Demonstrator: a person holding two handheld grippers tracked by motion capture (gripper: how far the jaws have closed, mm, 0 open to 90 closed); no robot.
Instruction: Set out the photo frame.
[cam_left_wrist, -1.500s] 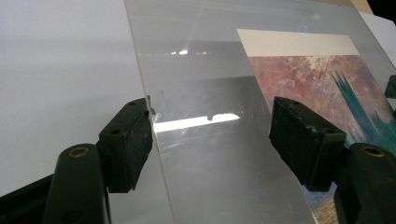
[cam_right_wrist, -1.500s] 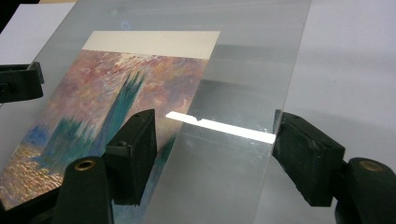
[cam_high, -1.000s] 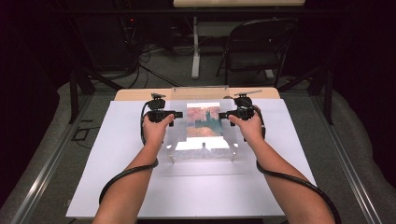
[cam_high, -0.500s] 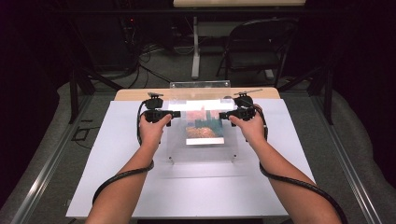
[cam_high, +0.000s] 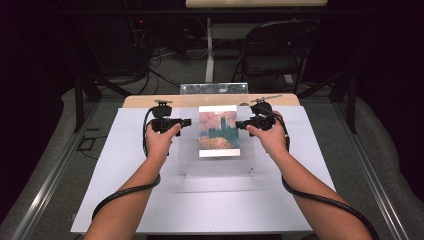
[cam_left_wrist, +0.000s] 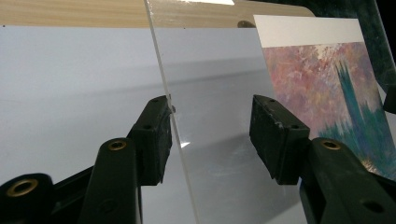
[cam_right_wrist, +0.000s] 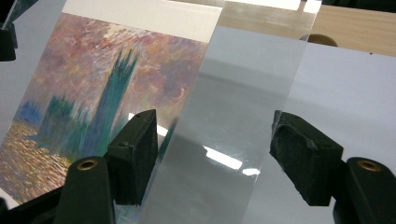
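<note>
A clear acrylic panel (cam_high: 215, 162) stands tilted over the white mat, its top edge raised toward the far side. A painted print (cam_high: 218, 131) of towers under a pink sky lies against it. My left gripper (cam_high: 189, 121) is at the panel's left edge and my right gripper (cam_high: 238, 124) at its right edge. In the left gripper view the left gripper (cam_left_wrist: 215, 140) is open, the panel's edge (cam_left_wrist: 170, 112) beside one jaw and the print (cam_left_wrist: 327, 88) beyond. In the right gripper view the right gripper (cam_right_wrist: 215, 158) is open around a strip of the panel (cam_right_wrist: 233, 116), with the print (cam_right_wrist: 107, 79) alongside.
The white mat (cam_high: 125, 165) covers the table, with a wooden board (cam_high: 145, 101) at its far edge. A dark folding chair (cam_high: 277, 55) and floor cables (cam_high: 165, 60) lie beyond. Each gripper's black cable (cam_high: 125, 192) trails back along the forearm.
The panel with the print has swung up from lying low on the mat to a steep tilt, its far edge now higher. Both hands stayed at its sides.
</note>
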